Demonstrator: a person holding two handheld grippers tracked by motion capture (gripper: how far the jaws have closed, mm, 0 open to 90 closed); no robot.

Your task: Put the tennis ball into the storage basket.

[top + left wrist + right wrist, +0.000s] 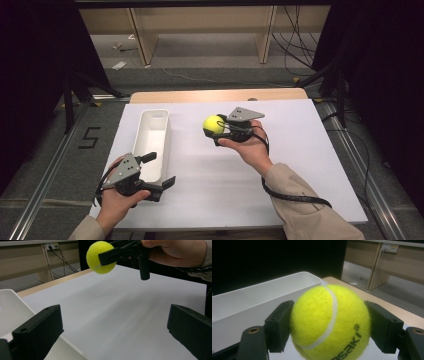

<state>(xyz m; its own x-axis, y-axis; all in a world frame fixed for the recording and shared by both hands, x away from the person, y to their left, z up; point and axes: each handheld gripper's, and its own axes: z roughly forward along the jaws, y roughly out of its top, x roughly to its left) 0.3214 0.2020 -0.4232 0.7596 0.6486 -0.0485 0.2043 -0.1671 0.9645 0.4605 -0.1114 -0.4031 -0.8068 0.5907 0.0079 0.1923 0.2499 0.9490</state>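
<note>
My right gripper (218, 131) is clamped on the tennis ball (213, 125), holding it clear above the white table (300, 150), to the right of the white bin (152, 137). The bin looks empty, so I judge the grasp done and any placing still left. My left gripper (159, 170) waits beside the bin's near end, jaws apart and holding nothing.

White board (300, 165) on table, wooden shelving (200, 30) behind, cables (295, 45) on floor
</note>
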